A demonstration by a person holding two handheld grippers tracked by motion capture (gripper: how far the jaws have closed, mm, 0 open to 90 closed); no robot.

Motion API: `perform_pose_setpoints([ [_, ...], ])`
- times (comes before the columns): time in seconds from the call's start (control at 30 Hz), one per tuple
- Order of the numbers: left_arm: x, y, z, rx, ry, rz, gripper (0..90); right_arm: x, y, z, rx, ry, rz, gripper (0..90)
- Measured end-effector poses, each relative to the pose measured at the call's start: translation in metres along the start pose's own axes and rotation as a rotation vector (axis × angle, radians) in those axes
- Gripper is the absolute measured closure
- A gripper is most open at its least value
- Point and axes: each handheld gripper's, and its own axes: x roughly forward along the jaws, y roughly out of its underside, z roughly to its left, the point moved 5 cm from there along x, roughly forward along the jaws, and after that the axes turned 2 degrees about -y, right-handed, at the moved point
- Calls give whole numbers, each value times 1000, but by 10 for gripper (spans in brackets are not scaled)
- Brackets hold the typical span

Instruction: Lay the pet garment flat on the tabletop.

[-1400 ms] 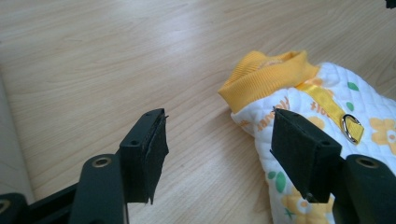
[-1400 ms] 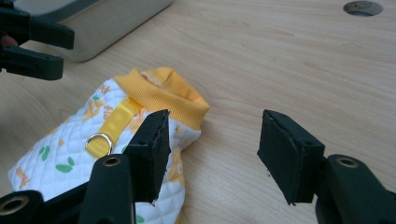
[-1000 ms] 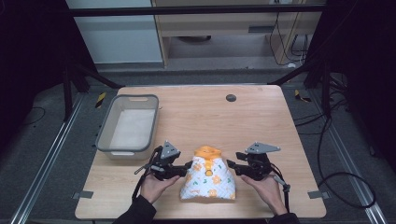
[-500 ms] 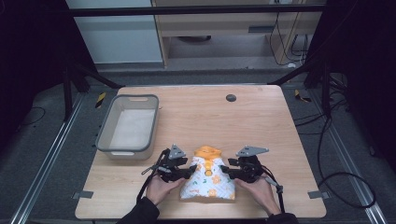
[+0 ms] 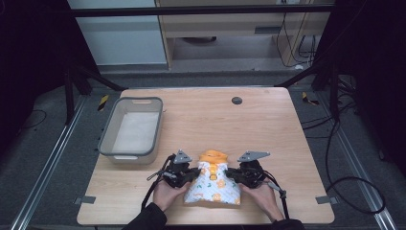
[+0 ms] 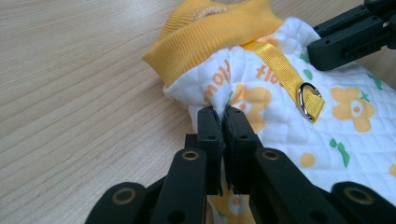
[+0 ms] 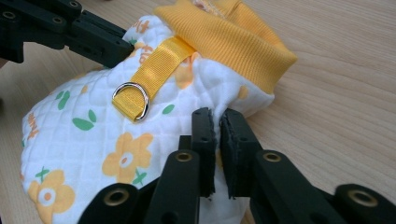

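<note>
Quilted white pet vest [image 5: 213, 187] with orange flowers and a yellow ribbed collar lies on the wooden tabletop [image 5: 268, 129], right of the grey plastic bin [image 5: 131, 127]. We see both jaw pairs just closed: left hand-held gripper [image 6: 218, 122] and right hand-held gripper [image 7: 215, 125] each pinch its fabric.

Two handheld tools are seen, both matte black. Left tool [image 5: 190, 173] and right tool [image 5: 233, 173] are each topped by a grey three-cornered plate. A black cable is trailed from each toward the person. Jaws are built from flat black link bars, pinned with brass-coloured ringed rivets; pads are black with serrated edges. Dark sleeves are worn at both forearms.
</note>
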Motion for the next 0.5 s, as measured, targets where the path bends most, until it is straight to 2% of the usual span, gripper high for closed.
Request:
perform_pose_setpoints([
  [0.2,-11,-4,-3,3,17,-33,878,-7,-4,1,-8,13,-30,884],
  [0.27,-18,-8,-6,9,21,-57,878,-13,-6,1,-19,27,-57,884],
  [0.5,-43,-24,-19,54,30,-136,879,-40,-17,8,-44,20,-155,884],
])
